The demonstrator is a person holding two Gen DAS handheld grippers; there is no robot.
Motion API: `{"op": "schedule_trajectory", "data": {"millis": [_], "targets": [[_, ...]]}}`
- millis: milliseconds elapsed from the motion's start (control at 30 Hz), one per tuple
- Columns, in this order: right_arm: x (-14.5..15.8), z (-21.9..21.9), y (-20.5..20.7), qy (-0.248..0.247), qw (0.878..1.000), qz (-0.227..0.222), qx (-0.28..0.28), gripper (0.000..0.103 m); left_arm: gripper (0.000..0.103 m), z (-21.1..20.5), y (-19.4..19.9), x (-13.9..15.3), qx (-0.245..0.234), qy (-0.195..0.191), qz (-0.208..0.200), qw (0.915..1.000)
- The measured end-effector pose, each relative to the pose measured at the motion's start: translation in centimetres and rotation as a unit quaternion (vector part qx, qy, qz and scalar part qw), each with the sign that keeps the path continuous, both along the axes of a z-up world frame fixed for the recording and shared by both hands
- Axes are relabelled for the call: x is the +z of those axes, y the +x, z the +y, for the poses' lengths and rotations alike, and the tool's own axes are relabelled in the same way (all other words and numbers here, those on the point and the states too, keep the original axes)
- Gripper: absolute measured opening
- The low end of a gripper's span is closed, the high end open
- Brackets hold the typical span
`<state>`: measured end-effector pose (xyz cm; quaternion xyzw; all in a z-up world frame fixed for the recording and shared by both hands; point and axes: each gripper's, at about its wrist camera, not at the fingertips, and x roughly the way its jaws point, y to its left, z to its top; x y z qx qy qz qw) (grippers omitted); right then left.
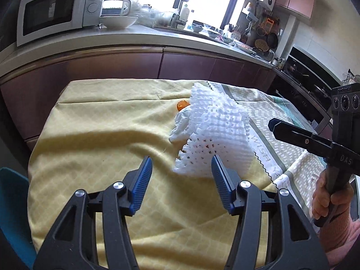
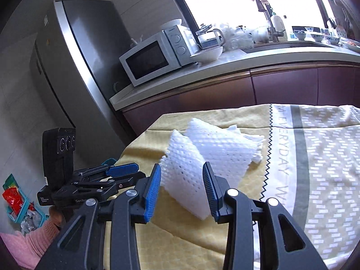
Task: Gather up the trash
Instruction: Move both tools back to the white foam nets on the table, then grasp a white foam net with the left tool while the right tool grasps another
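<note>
White foam netting (image 1: 216, 130) lies in a heap on the yellow tablecloth (image 1: 94, 139), with crumpled white paper (image 1: 180, 126) and an orange piece (image 1: 181, 105) at its far left side. My left gripper (image 1: 181, 168) is open, its right finger beside the netting's near corner. My right gripper (image 2: 181, 177) is open, with the near end of the netting (image 2: 202, 157) between its blue pads (image 2: 208, 186); I cannot tell whether they touch it. The right gripper also shows in the left wrist view (image 1: 273, 124), and the left gripper in the right wrist view (image 2: 121, 171).
A patterned cloth with lettering (image 2: 315, 157) covers the table's right part. Behind the table runs a kitchen counter (image 1: 157, 36) with a microwave (image 1: 54, 9), bowls and a sink. A fridge (image 2: 85, 51) stands at the left. A teal basket with trash (image 2: 15, 204) sits on the floor.
</note>
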<state>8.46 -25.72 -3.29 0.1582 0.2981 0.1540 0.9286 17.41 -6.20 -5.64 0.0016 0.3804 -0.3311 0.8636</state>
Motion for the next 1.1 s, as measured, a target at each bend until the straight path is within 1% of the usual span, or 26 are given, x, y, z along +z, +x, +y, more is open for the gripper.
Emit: {"op": "schedule_trajectory", "data": {"millis": [133, 200, 333, 400, 467, 567, 667, 733, 833, 1000, 1033, 1100], "targets": [[-0.8, -1.5, 0.8, 0.015, 1.000, 0.008, -0.018, 0.037, 0.056, -2.0, 1.0, -0.6, -0.007, 0.020, 0.004, 0.9998], [-1.3, -2.4, 1.2, 0.028, 0.999, 0.016, -0.025, 0.037, 0.057, -2.3, 1.3, -1.0, -0.011, 0.025, 0.008, 0.9996], [-2.5, -4.0, 2.5, 0.043, 0.998, 0.031, -0.040, 0.038, 0.058, -2.8, 1.7, -1.5, -0.019, 0.025, 0.018, 0.9993], [-3.0, -4.6, 3.2, 0.051, 0.997, 0.039, -0.048, 0.045, 0.059, -3.0, 1.9, -1.6, -0.023, 0.014, 0.029, 0.9992], [-3.5, -5.3, 4.1, 0.068, 0.995, 0.048, -0.052, 0.048, 0.059, -3.3, 2.1, -1.8, -0.026, 0.010, 0.036, 0.9990], [-4.2, -5.6, 5.2, 0.085, 0.993, 0.062, -0.048, 0.048, 0.053, -3.7, 1.8, -2.0, -0.036, 0.013, 0.040, 0.9985], [-4.7, -5.1, 5.8, 0.089, 0.993, 0.071, -0.037, 0.048, 0.045, -3.8, 1.4, -2.2, -0.043, 0.012, 0.044, 0.9981], [-4.7, -4.6, 5.8, 0.086, 0.993, 0.071, -0.029, 0.047, 0.032, -3.7, 1.1, -2.3, -0.047, 0.008, 0.048, 0.9977], [-4.6, -4.3, 5.8, 0.086, 0.994, 0.070, -0.024, 0.037, 0.021, -3.6, 0.6, -2.2, -0.048, 0.005, 0.046, 0.9978], [-4.4, -3.9, 5.1, 0.087, 0.994, 0.064, -0.017, 0.015, 0.015, -2.9, -0.5, -1.7, -0.045, -0.006, 0.040, 0.9982], [-4.3, -3.9, 5.0, 0.089, 0.994, 0.061, -0.015, 0.013, 0.012, -2.6, -0.8, -1.6, -0.044, -0.010, 0.041, 0.9981], [-4.0, -3.5, 4.5, 0.087, 0.995, 0.053, -0.011, 0.011, 0.011, -2.0, -1.3, -1.4, -0.039, -0.017, 0.036, 0.9985]]}}
